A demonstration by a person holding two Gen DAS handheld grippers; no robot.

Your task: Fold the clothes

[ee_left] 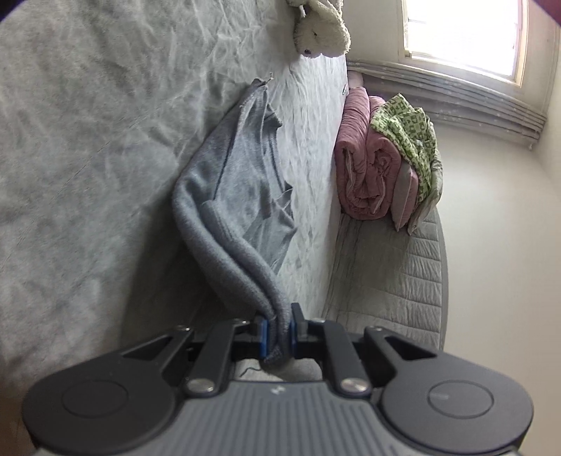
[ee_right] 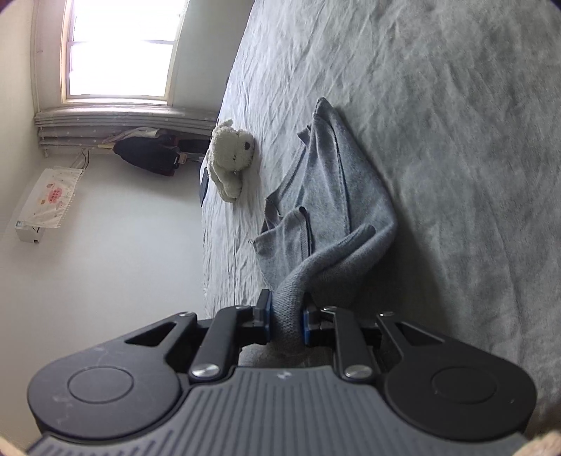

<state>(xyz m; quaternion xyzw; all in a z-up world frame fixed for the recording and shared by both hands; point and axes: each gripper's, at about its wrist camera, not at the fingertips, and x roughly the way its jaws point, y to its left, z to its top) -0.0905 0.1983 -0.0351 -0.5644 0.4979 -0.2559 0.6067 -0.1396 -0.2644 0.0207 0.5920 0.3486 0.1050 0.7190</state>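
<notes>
A grey knit garment point(ee_left: 238, 175) lies partly folded on the grey bedsheet point(ee_left: 70, 158), its near edge lifted off the bed. My left gripper point(ee_left: 277, 333) is shut on a bunched thick edge of it, the cloth pinched between the blue pads. The right wrist view shows the same grey garment point(ee_right: 326, 196) stretching away over the sheet point(ee_right: 455, 140). There my right gripper point(ee_right: 286, 319) is shut on another rolled edge. Both views are turned sideways.
A cream plush toy point(ee_left: 320, 29) lies on the bed beyond the garment, also the plush toy point(ee_right: 231, 158). A rolled pink quilt point(ee_left: 364, 154) and green patterned cloth point(ee_left: 406, 129) sit by the quilted headboard point(ee_left: 396, 273). A window point(ee_right: 119, 45), wall and dark clothes point(ee_right: 150, 151) are behind.
</notes>
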